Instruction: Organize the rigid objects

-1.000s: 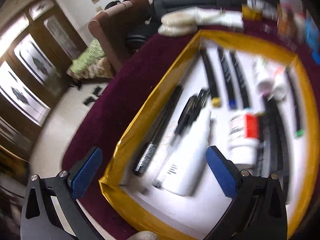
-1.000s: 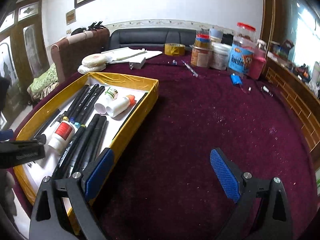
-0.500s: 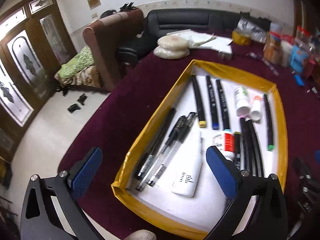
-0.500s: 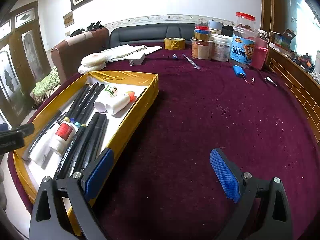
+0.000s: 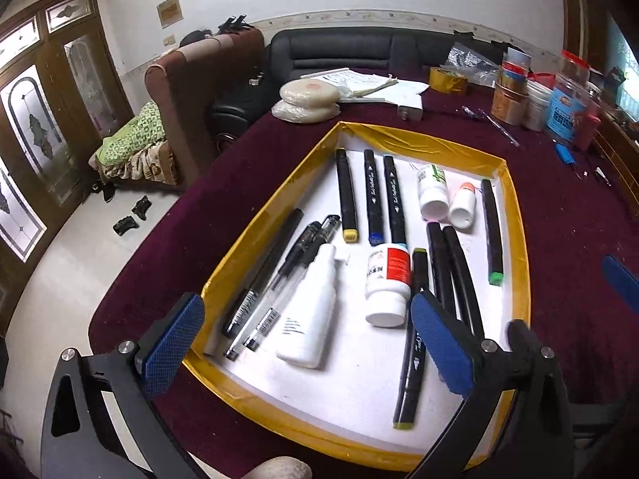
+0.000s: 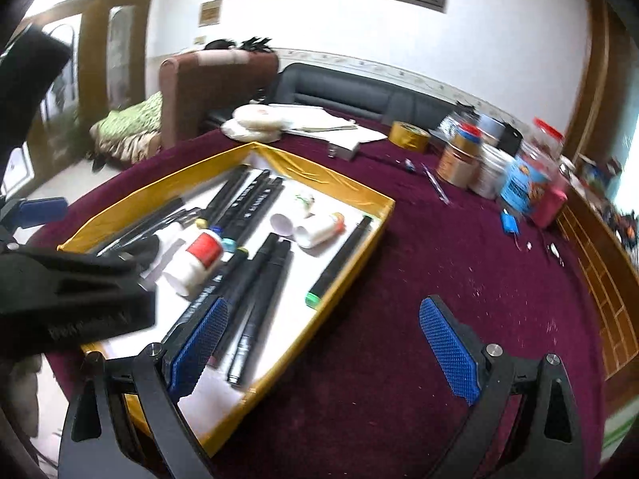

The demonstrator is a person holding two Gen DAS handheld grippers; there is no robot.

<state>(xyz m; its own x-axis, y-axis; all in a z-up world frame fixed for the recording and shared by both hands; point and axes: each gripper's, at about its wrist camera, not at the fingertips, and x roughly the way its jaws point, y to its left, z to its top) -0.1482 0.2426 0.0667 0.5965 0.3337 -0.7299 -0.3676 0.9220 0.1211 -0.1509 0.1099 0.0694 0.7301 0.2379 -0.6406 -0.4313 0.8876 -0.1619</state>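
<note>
Room for moving lies mostly on the bare maroon tablecloth to the right of the gold-rimmed tray, whose raised rim closes in all four sides. The left gripper hovers over the tray's near end, fingers spread wide and holding nothing; the right gripper hangs with fingers wide and empty, its left pad over the tray's near corner, its right pad over cloth.

Inside the tray the markers, pens, a white spray bottle, a red-labelled bottle and two small white bottles lie close together, leaving only thin white gaps. A green-capped marker lies along the right rim.

At the table's far side stand jars and a gold tape roll, with papers beside them.

The right wrist view is motion-blurred, and the left gripper's black body covers the tray's near-left corner there. Labels are too small to read.
</note>
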